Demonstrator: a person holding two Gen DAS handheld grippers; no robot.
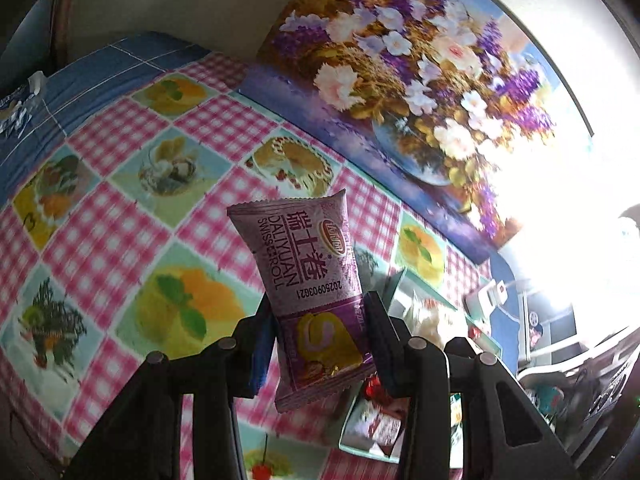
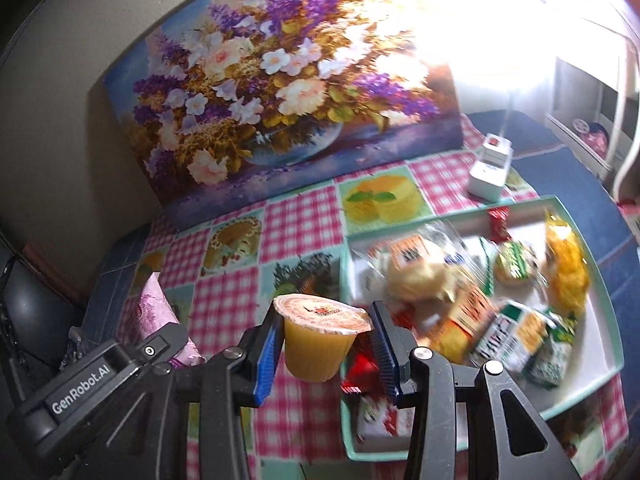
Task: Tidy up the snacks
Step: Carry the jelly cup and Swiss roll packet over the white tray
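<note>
Both grippers are carrying a snack above the table (image 2: 224, 300), so the step in hand looks like the carry between picking up and setting down.

The left gripper (image 1: 320, 332) is holding a purple Swiss roll packet (image 1: 308, 280). Its jaws are narrowly parted and pressing on the lower half of the packet, which is standing up and leaning slightly left, clear of the checked cloth (image 1: 120, 240) below. The right gripper (image 2: 326, 344) is holding a jelly cup (image 2: 320, 340). Its jaws are closed on the cup's sides just under the rim, and the cup is sitting upright with its foil lid up, hanging over the cloth just left of the tray (image 2: 592, 288).

The tray is lying to the right of both grippers, already crowded with wrapped cakes, small cartons and a yellow bag. In the right wrist view the left gripper is showing at the near left, with the packet's purple wrapper beside it. A flower painting (image 2: 280, 80) is leaning against the wall at the far side, and a white box (image 2: 490, 168) is sitting far right.

Whether these two snacks are going into the tray or coming out of it cannot be told. Judging by the clutter, the next move calls for picking a free spot, lowering each snack until it is resting there, then opening the jaws. The cup should be kept level, and the soft packet should not be squeezed harder.
</note>
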